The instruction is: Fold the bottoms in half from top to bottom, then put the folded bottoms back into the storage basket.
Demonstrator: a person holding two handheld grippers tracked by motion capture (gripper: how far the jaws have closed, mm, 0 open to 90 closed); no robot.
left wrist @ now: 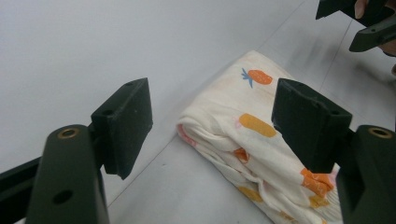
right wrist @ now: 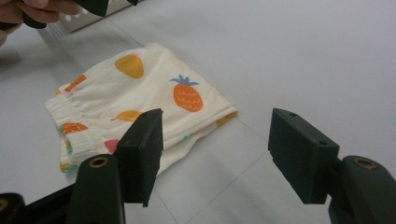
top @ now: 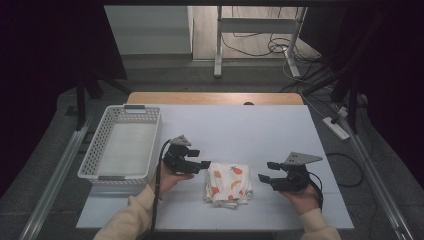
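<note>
**A:** Where are your two grippers, and what lies between them?

**B:** Your left gripper (top: 199, 165) sits just left of a folded cloth (top: 229, 184), cream with orange fruit prints, lying on the white surface (top: 260, 130) near its front edge. Your right gripper (top: 266, 172) is to the cloth's right, a little apart from it.

**A:** How are the fingers set?

**B:** Released on both sides. In the left gripper view, your left gripper's black fingers (left wrist: 126, 123) stand wide apart, with the cloth's folded edge (left wrist: 243, 140) seen beyond and below them; I cannot tell whether the right-hand finger brushes the fabric. In the right gripper view, your right gripper's fingers (right wrist: 142, 151) are spread too, with bare surface between them and the cloth (right wrist: 140, 93) farther off to the left. Neither pair grasps anything.

**A:** Anything else nearby?

**B:** A white perforated basket (top: 95, 155) stands left of your left hand (top: 167, 181).
</note>
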